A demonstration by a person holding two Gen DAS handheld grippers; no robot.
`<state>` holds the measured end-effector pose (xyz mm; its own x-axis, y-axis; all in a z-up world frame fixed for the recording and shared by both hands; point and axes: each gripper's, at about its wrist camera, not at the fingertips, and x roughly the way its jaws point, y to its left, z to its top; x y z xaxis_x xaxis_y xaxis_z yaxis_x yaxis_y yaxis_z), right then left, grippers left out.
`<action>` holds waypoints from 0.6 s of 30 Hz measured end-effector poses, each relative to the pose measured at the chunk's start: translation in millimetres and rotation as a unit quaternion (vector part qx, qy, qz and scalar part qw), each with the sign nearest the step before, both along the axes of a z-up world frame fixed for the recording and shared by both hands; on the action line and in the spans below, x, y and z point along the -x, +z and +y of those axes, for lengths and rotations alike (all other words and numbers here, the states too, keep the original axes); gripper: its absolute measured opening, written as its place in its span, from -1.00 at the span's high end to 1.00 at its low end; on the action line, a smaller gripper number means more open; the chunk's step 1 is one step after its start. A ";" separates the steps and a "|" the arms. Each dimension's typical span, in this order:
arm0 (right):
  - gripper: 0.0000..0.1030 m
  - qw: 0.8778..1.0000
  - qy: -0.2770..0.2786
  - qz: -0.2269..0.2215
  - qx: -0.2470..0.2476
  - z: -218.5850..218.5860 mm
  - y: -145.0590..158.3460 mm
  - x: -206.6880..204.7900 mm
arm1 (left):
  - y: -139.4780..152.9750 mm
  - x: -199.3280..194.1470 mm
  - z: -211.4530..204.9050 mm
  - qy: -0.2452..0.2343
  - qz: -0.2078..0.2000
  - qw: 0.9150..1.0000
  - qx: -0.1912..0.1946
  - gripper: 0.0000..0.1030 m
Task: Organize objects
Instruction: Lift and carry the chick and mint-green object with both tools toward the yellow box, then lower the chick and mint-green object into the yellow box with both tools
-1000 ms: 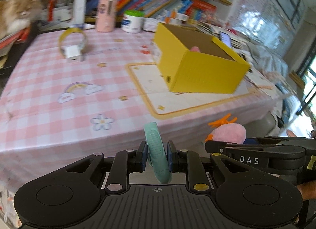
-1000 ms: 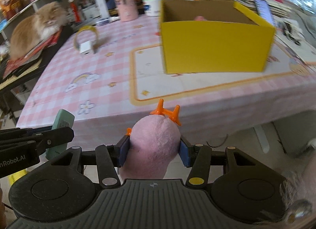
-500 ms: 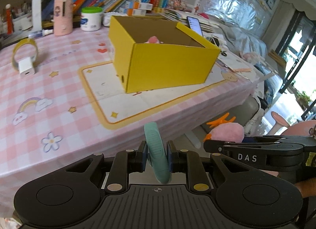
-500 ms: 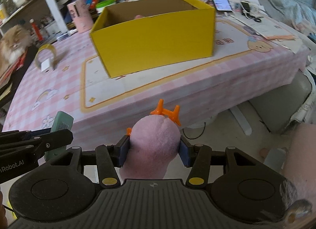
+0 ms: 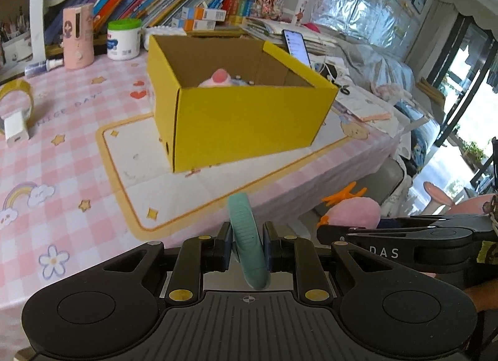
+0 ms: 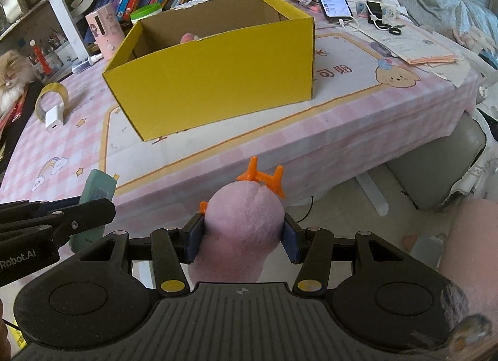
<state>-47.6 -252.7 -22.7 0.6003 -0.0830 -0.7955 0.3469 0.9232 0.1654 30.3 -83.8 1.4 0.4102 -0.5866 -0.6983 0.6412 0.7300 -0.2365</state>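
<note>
Both claws have swung across toward the yellow box (image 5: pixel 242 118) on the table (image 5: pixel 62 149), which now faces them squarely. One pink toy (image 5: pixel 219 77) already lies inside the box. Two things remain: the right claw (image 6: pixel 244 238) pinches a pink plush toy (image 6: pixel 244 221), and the left claw (image 5: pixel 248 250) is pressed tight on a thin teal object (image 5: pixel 246 236), both short of the table edge.

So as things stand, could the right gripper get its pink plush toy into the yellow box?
Probably yes. The yellow box is open-topped with room inside, and nothing stands between it and the right gripper clamping the pink plush toy. The gripper is off the table edge, so it needs to move in.
</note>
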 end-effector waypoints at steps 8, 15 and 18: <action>0.05 0.999 0.002 -0.034 0.012 -22.7 20.8 -22.6 | 22.1 -16.9 -18.8 0.004 -0.045 0.999 0.017 0.64; 0.05 0.995 0.017 -0.088 0.036 -50.0 53.8 -56.0 | 46.3 -43.8 -41.7 0.023 -0.089 0.995 0.041 0.64; 0.05 0.993 0.027 -0.108 0.043 -60.3 65.6 -72.7 | 53.3 -55.6 -54.0 0.031 -0.105 0.993 0.044 0.64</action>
<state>25.1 -313.0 43.0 0.7621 -0.1081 -0.6383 0.2611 0.9535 0.1504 85.9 -137.9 54.7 0.5784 -0.6114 -0.5400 0.6384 0.7514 -0.1668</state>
